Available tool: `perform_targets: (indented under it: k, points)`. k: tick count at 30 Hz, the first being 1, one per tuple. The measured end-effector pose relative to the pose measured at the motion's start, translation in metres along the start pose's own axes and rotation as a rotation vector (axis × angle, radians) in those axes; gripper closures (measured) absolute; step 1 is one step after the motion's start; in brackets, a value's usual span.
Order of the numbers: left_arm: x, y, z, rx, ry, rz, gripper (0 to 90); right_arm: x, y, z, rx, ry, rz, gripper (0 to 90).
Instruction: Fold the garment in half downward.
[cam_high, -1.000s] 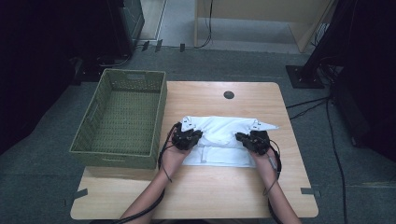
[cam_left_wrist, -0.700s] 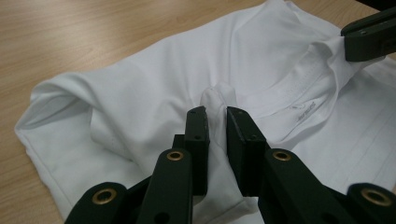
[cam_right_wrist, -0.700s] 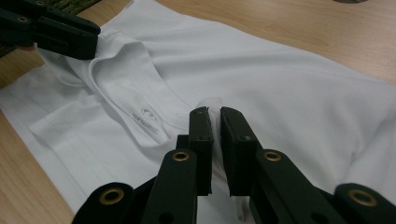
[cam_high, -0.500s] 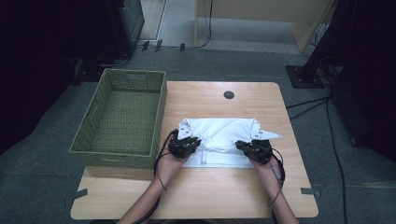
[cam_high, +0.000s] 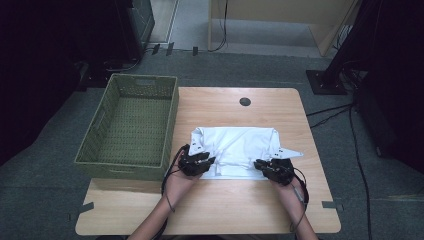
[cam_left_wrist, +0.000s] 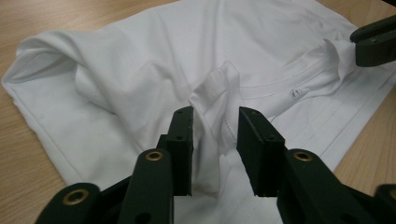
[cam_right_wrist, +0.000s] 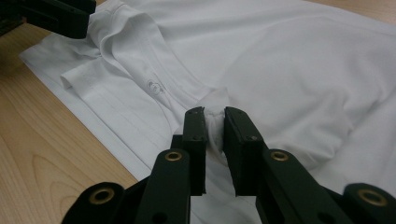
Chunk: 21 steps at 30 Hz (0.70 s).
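Observation:
A white shirt (cam_high: 240, 147) lies folded on the wooden table (cam_high: 250, 210). My left gripper (cam_high: 207, 161) sits at the shirt's near left edge. Its jaws have just been opening: in the left gripper view a raised fold of shirt (cam_left_wrist: 212, 93) stands between the left gripper (cam_left_wrist: 215, 116) pads, with a gap at one side. My right gripper (cam_high: 262, 165) is at the near right edge. Its jaws have also just been opening a little, but in the right gripper view the right gripper (cam_right_wrist: 215, 114) still pinches a bunch of shirt (cam_right_wrist: 289, 56).
A green woven basket (cam_high: 170, 125) stands empty at the table's left side, close to the left hand. A small dark round spot (cam_high: 245, 101) marks the far middle of the table. Bare wood lies between the shirt and the near edge.
Both hands have come toward the near edge, drawing the shirt's upper layer with them. The left jaws now stand wider apart around the fold.

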<state>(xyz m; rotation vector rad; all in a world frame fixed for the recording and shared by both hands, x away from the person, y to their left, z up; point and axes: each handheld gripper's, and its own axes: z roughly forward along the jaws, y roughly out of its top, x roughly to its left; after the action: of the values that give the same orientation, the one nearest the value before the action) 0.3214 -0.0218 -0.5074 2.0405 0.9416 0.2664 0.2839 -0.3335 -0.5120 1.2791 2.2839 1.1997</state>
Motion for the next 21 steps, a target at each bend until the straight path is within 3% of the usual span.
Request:
perform_targets:
  k: [5, 9, 13, 21]
  points:
    - [0.001, 0.0, -0.001, 0.016, 0.022, -0.02, 49.7, -0.001, -0.002, 0.0, -0.001, -0.003, 0.01, 71.3]
    - [0.004, 0.0, 0.001, 0.04, 0.028, -0.064, 40.1, -0.002, -0.006, 0.001, 0.003, -0.01, 0.017, 62.8]
    - [0.008, -0.002, 0.001, 0.052, 0.046, -0.086, 35.4, -0.002, -0.009, 0.0, -0.003, -0.023, 0.019, 56.5]
    - [0.011, -0.003, -0.002, 0.05, 0.063, -0.095, 30.7, -0.004, -0.018, 0.0, 0.004, -0.045, 0.033, 52.4]
